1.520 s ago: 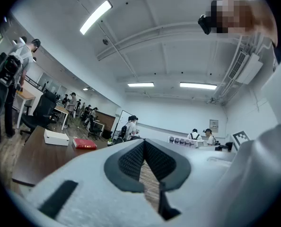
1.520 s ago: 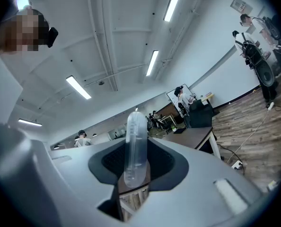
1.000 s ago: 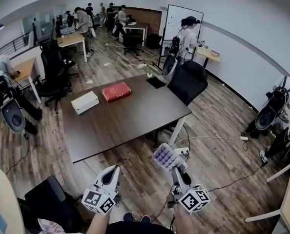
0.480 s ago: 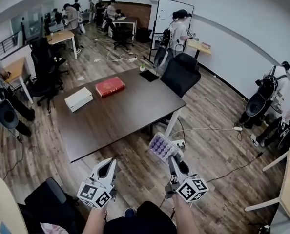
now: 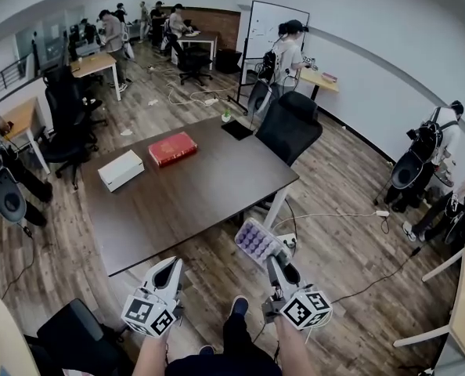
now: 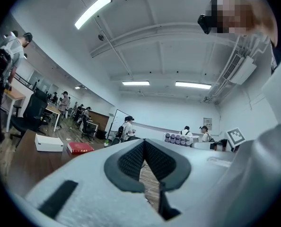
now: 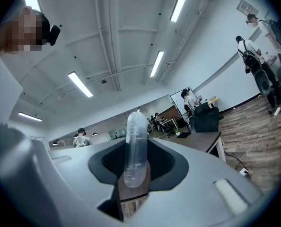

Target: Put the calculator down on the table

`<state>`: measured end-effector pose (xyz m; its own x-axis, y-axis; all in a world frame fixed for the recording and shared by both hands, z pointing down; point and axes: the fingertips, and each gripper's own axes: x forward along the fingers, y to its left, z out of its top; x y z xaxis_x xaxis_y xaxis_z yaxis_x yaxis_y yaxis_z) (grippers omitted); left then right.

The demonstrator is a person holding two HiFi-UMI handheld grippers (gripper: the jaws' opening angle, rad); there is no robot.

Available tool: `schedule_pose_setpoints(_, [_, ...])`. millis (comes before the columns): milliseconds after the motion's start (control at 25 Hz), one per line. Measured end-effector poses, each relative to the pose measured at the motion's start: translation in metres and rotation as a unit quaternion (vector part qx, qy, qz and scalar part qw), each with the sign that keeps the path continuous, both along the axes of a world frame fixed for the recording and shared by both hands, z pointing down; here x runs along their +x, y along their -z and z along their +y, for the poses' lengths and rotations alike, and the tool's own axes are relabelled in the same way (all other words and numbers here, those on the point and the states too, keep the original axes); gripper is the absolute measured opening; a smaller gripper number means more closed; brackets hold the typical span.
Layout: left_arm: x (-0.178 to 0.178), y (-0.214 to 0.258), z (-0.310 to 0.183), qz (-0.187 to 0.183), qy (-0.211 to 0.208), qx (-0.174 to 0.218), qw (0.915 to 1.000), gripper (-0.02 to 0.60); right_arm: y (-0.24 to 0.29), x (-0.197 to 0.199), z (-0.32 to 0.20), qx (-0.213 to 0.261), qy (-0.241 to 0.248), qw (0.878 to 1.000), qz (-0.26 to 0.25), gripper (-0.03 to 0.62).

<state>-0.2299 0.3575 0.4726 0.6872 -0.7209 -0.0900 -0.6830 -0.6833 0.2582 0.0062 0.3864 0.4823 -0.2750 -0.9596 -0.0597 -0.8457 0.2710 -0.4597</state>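
The calculator (image 5: 256, 241), white with purple keys, stands clamped in my right gripper (image 5: 273, 261) over the wood floor, short of the near edge of the dark table (image 5: 193, 202). In the right gripper view the calculator (image 7: 134, 136) shows edge-on between the dark pads of that gripper (image 7: 136, 167). My left gripper (image 5: 174, 266) hangs beside it to the left, tips together and empty. Its own view shows the left gripper (image 6: 144, 143) with pads meeting at the tip, and the calculator (image 6: 180, 138) off to the right.
On the table lie a red book (image 5: 172, 148), a white box (image 5: 120, 170) and a black pad (image 5: 237, 129). A black office chair (image 5: 290, 128) stands at its far right side. A cable (image 5: 334, 216) and a power strip (image 5: 289, 244) lie on the floor. People stand at the back.
Both grippers have been carried forward toward the table, which now lies closer. The calculator stays clamped in the right gripper. A foot has come into view below.
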Motion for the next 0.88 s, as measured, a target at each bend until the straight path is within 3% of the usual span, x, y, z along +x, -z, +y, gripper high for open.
schedule_pose_setpoints(440, [0.06, -0.008, -0.127, -0.009, 0.02, -0.003, 0.9998, -0.005, -0.018, 0.055, -0.137, -0.009, 0.024, 1.0, -0.016, 0.115])
schedule_pose_setpoints(880, [0.122, 0.01, -0.271, -0.014, 0.064, 0.006, 0.9978, -0.005, -0.003, 0.122, -0.288, -0.012, 0.064, 0.997, -0.028, 0.115])
